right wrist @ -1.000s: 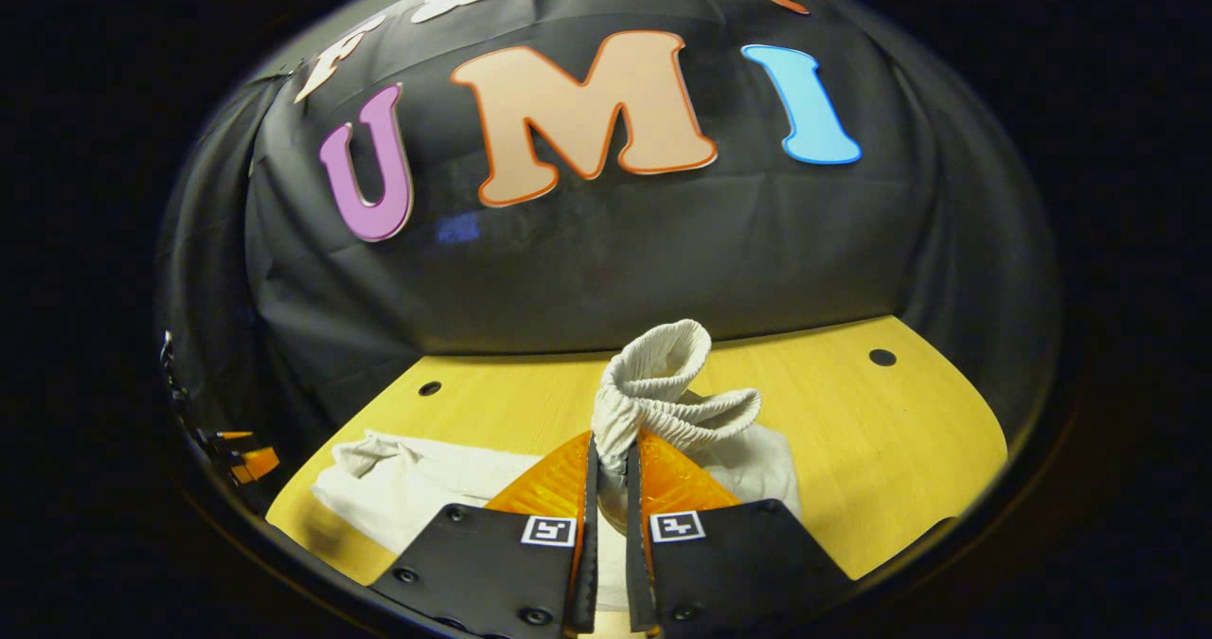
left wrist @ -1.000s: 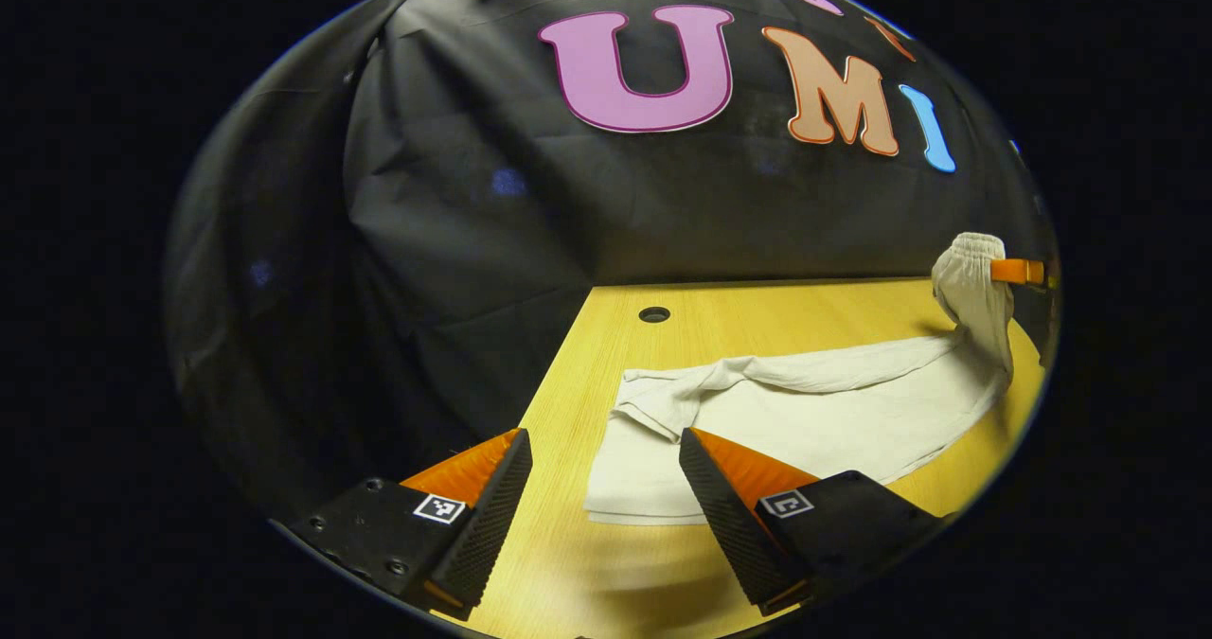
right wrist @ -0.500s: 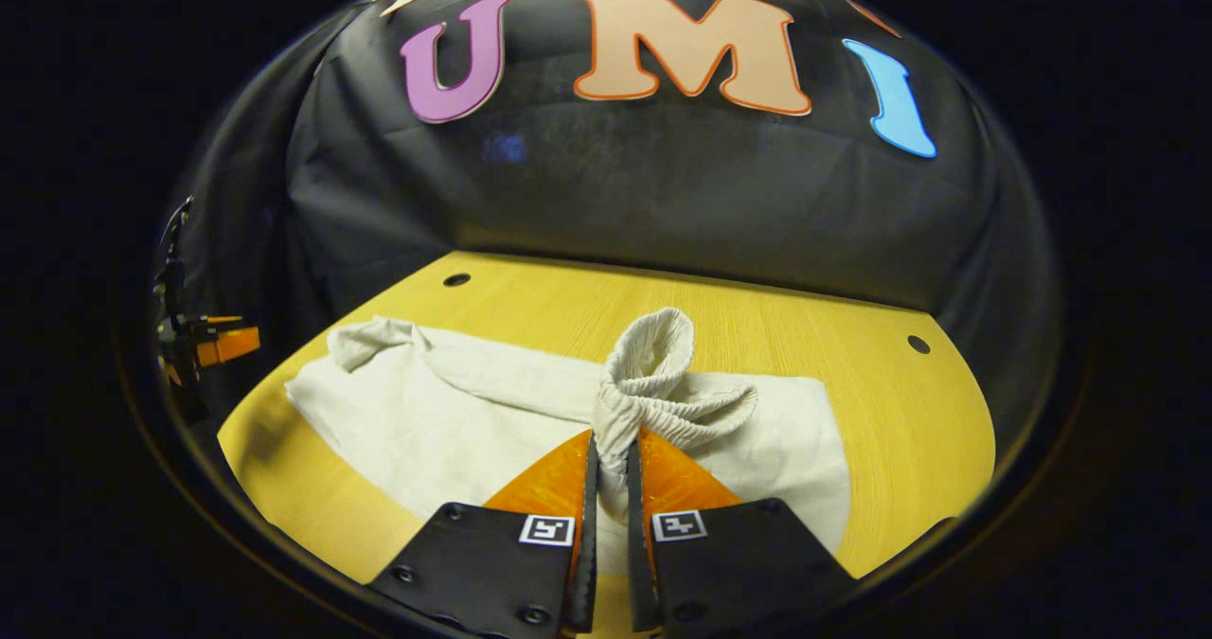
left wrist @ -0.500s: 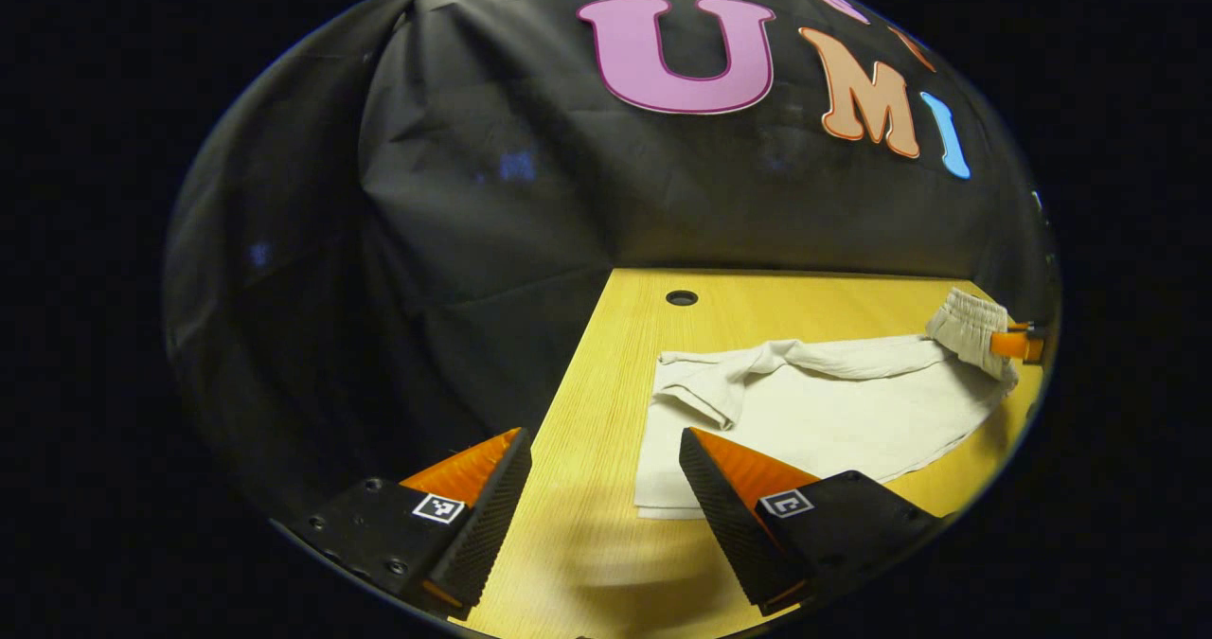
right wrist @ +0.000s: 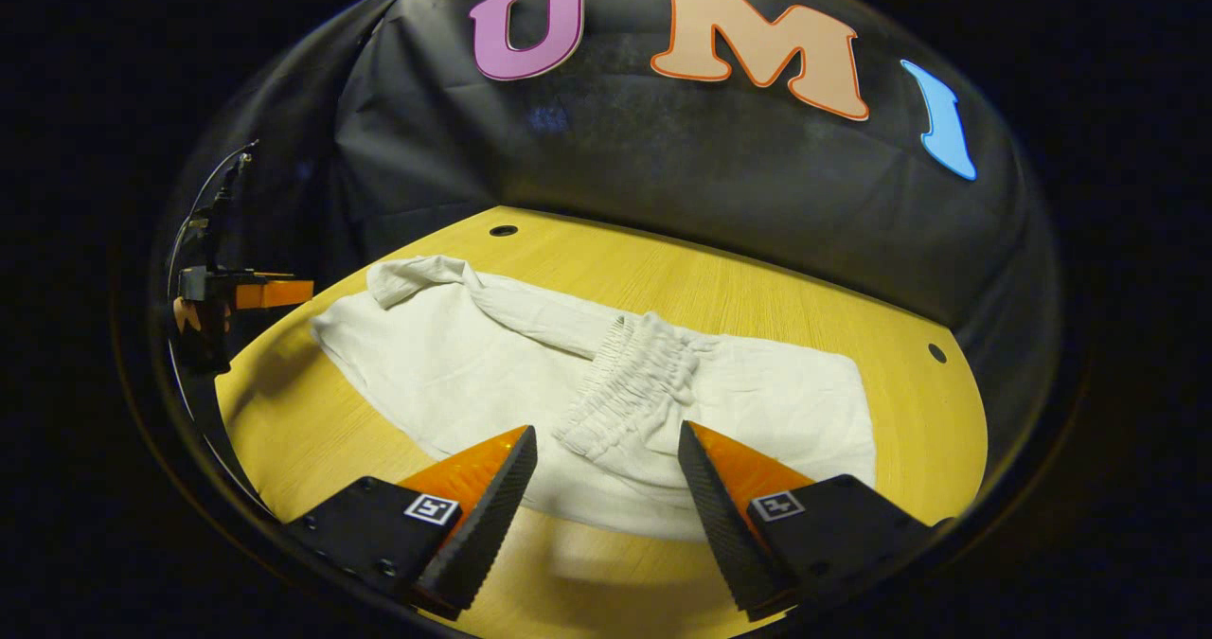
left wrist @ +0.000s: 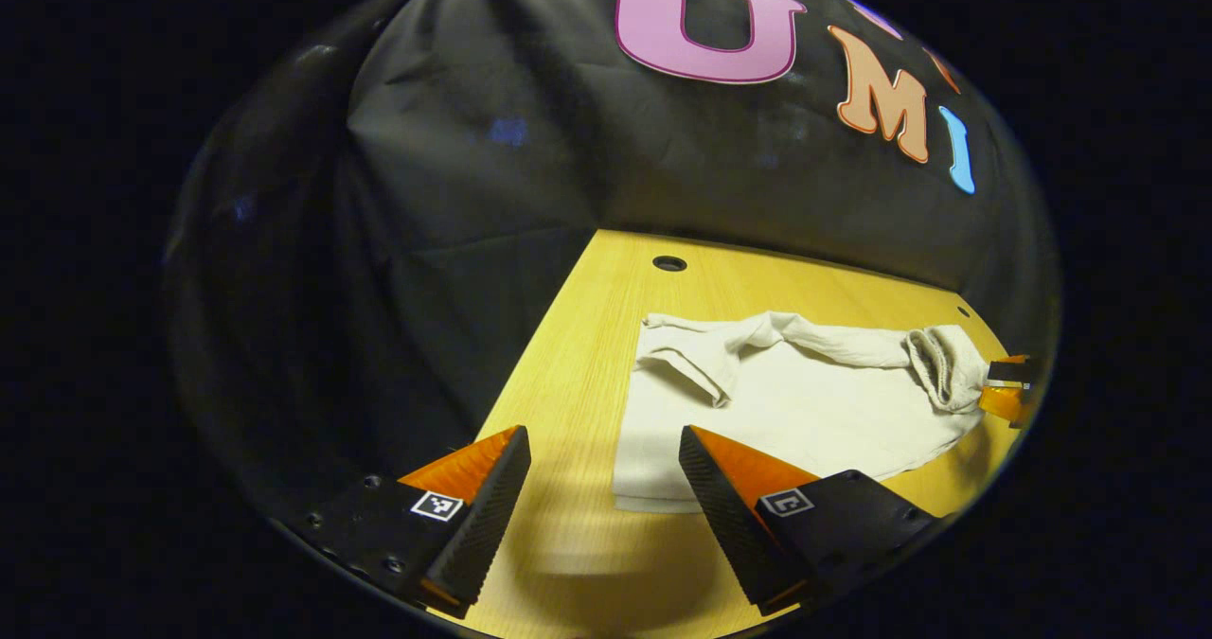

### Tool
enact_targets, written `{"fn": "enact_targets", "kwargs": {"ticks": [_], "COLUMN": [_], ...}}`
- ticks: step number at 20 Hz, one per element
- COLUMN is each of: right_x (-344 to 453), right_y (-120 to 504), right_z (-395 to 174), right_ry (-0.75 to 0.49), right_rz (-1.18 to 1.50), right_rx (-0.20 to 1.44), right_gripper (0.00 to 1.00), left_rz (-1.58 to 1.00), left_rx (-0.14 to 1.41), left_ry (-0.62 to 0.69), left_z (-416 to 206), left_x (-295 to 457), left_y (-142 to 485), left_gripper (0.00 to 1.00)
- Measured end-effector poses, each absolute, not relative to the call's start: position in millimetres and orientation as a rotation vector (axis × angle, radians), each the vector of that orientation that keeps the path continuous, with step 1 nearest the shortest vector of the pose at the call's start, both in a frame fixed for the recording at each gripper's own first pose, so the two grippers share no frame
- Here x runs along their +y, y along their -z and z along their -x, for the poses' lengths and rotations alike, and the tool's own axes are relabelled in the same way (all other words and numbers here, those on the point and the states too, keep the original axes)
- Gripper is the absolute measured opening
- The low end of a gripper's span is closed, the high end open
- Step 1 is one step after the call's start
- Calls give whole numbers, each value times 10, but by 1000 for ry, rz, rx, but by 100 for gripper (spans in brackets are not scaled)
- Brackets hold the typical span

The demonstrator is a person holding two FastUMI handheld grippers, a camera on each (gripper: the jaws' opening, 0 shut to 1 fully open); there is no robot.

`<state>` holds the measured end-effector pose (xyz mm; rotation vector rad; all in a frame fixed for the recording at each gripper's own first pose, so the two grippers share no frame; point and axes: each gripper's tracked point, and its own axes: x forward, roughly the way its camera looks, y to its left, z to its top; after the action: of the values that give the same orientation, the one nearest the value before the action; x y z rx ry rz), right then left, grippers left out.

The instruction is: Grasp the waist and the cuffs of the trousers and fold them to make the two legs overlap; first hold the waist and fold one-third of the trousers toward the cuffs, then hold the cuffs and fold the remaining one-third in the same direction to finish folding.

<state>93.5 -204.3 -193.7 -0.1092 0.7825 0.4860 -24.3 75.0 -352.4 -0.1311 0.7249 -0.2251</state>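
The trousers lie flat on the yellow wooden surface just ahead of your right tongs; those tongs stand wide apart with nothing between them, their fingers either side of the gathered elastic waist, which rests on top of the cloth, folded over toward the legs; neither finger touches it, as far as the right gripper view shows. Beyond the waist the pale fabric spreads left and right in a broad layer; at its far left end the cuffs are bunched into a loose twist near a round hole in the surface; a second hole sits off by the right edge. Your left tongs show at the far left of that view, above the surface edge, well apart from the cloth.

In the left gripper view your left tongs are likewise spread wide and hold nothing; the near edge of the trousers lies just past the right-hand finger, stacked in neat layers; farther on, the rumpled cuffs curl over the flat part, and the waist lies at the far right, just beside the right tongs, whose opening you cannot tell from here.
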Motion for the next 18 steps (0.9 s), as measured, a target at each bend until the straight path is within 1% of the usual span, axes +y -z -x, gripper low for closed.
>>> {"fn": "enact_targets", "kwargs": {"ticks": [4,5,8,9,10,11,13,15,16,17,18], "right_x": [-2058,-2071,-2135,-2155,-2180,-2190,-2204,-2212,-2212,-2222,-2227], "right_y": [1866,1845,1769,1743,1740,1722,1701,1715,1734,1739,1753], "right_z": [-913,-913,-880,-887,-879,-884,-880,-882,-871,-868,-866], "right_ry": [-466,-462,-450,-446,-444,-444,-446,-451,-456,-462,-466], "right_rz": [100,100,108,112,115,116,123,136,143,150,155], "right_rx": [769,767,757,752,749,746,740,739,742,743,744], "right_gripper": [96,99,97,99,98,98,98,98,98,98,98], "left_rz": [201,215,231,223,213,200,145,67,56,65,64], "left_rx": [778,791,822,825,811,821,833,847,847,840,852], "left_ry": [245,247,245,238,237,237,232,223,233,240,243], "left_z": [247,261,267,261,224,244,247,258,265,251,280], "left_x": [542,510,443,435,423,415,420,469,468,457,435], "left_y": [3710,3765,3877,3895,3882,3891,3945,3972,3953,3908,3897], "left_gripper": [96,97,97,97,97,94,96,94,90,87,70]}}
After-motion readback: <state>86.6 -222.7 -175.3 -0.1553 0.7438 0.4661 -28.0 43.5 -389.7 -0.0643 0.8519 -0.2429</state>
